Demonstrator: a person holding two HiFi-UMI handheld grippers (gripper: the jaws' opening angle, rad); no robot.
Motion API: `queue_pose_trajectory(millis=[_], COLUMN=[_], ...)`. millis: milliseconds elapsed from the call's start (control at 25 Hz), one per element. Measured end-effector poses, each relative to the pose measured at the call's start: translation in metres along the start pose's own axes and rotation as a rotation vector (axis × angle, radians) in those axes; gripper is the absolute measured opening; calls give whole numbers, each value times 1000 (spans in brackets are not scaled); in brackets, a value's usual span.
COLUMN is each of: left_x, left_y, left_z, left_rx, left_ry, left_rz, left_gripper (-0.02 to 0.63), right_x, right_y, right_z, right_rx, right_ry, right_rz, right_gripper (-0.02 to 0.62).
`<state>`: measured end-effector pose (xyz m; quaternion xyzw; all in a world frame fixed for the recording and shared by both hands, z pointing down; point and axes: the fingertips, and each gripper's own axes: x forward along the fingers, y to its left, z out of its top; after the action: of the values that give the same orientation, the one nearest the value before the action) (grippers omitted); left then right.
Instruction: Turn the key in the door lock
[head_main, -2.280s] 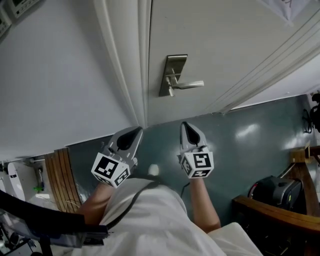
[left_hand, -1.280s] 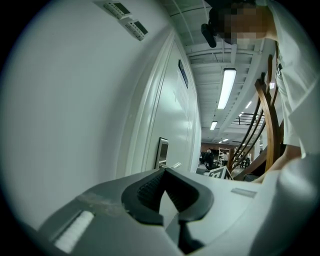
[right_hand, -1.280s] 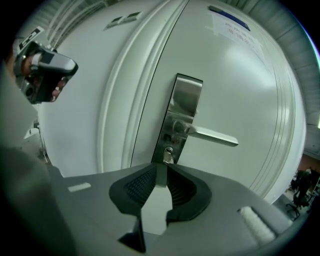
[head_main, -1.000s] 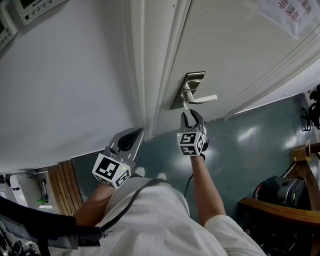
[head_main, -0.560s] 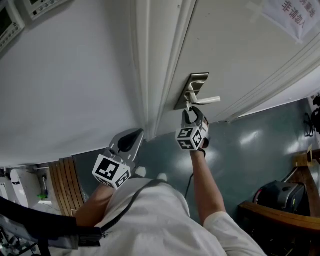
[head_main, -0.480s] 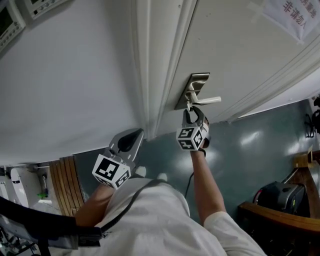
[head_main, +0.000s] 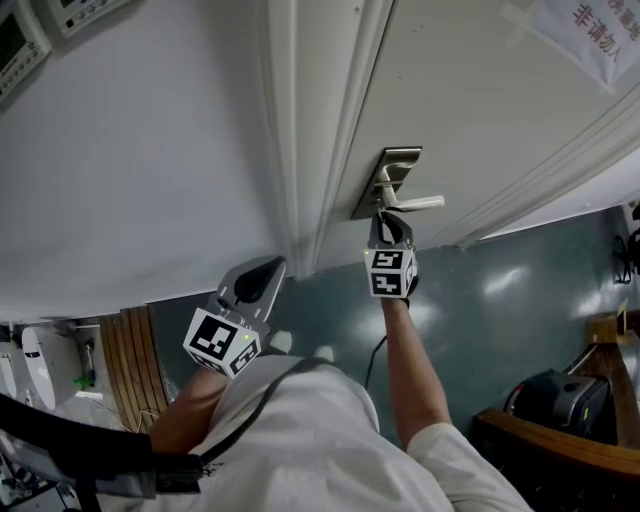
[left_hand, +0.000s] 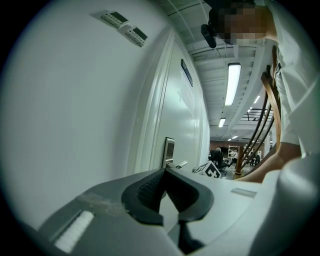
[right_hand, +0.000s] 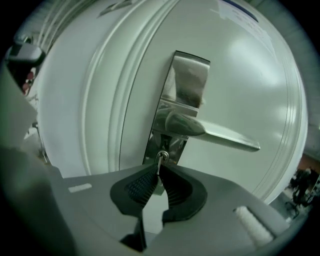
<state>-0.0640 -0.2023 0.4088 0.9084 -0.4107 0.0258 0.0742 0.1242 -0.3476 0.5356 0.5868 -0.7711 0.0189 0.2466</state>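
Wall in plain white (head_main: 130, 150) fills the left of the head view, with two pale control panels (head_main: 40, 22) at its top corner whose print is too small to read. Below it the left hand-held gripper (head_main: 265, 270) hangs well apart from the lock, over the grey-green floor (head_main: 500, 300); its own view shows its dark ribbed pads (left_hand: 150, 187) together at the tips with nothing between them, and its cube carries black-and-white square markers. To its right runs the white moulded door frame (head_main: 310, 130), then the white panelled door (head_main: 480, 100). On the door sits the brushed-metal rectangular lock plate (head_main: 392, 170), and the small silver metal key (right_hand: 161, 159) stands in the lock at the plate's lower end, just under the silver lever handle (right_hand: 215, 132). The right hand-held gripper (head_main: 385, 220) points up at that spot. Its jaws have just been closing, and the right gripper view shows the key's head nipped between the tips of its pads (right_hand: 142, 187), close up to the plate. At the far right a white paper notice (head_main: 585, 30) bears red Chinese characters, cut off by the picture's edge.
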Motion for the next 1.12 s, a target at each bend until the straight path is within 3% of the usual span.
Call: queue_pose_trajectory(millis=[480,1120], left_x=[3,6], left_y=[-4,-7], left_z=[-2,-3], left_rx=[6,7], left_ry=[12,15], left_rz=[13,10], left_gripper=[6,6], right_x=[2,1], right_y=[-6,-9], right_z=[-4,0], right_rx=[524,971], right_ry=[-59,-131], right_rz=[163,334], right_gripper=[40,40])
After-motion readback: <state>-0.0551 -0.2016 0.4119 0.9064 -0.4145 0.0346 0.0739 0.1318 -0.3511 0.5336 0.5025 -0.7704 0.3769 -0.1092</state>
